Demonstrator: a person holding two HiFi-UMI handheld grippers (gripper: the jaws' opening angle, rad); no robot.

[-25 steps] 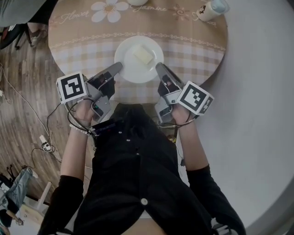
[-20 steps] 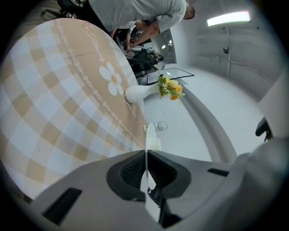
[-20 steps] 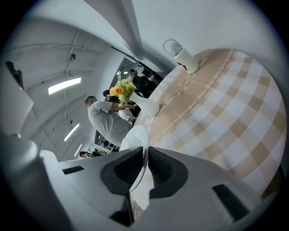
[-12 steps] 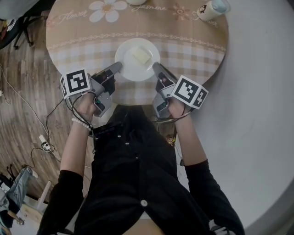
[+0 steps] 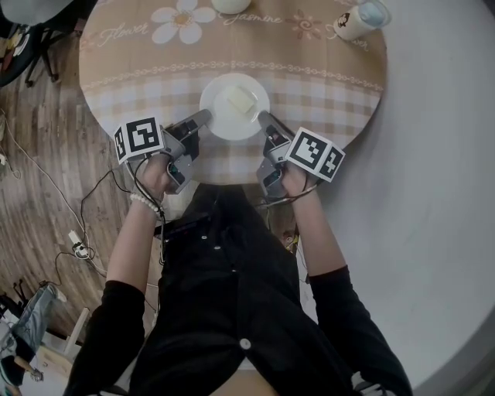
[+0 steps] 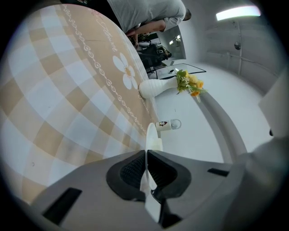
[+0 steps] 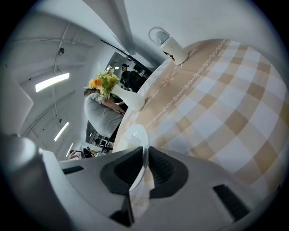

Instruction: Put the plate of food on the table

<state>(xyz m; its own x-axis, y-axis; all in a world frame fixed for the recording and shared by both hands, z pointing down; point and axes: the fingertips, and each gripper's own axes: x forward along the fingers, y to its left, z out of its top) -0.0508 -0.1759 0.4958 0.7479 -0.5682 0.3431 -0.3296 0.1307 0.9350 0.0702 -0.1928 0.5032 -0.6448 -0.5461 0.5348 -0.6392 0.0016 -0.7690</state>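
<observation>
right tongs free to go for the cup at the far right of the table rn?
Probably not: the right tongs are shut on the plate rim, sharing it with the left tongs. The table toward the cup looks bare, so only the plate ties it up.

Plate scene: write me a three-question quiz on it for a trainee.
1. True or false: the left tool and the right tool each clamp the rim of the plate.
2. What lies on the plate? A) a pale block of food B) a fork C) nothing
3. Fill in: the white vase on the table holds ___.
Key: 1 true; 2 A; 3 flowers.
</observation>
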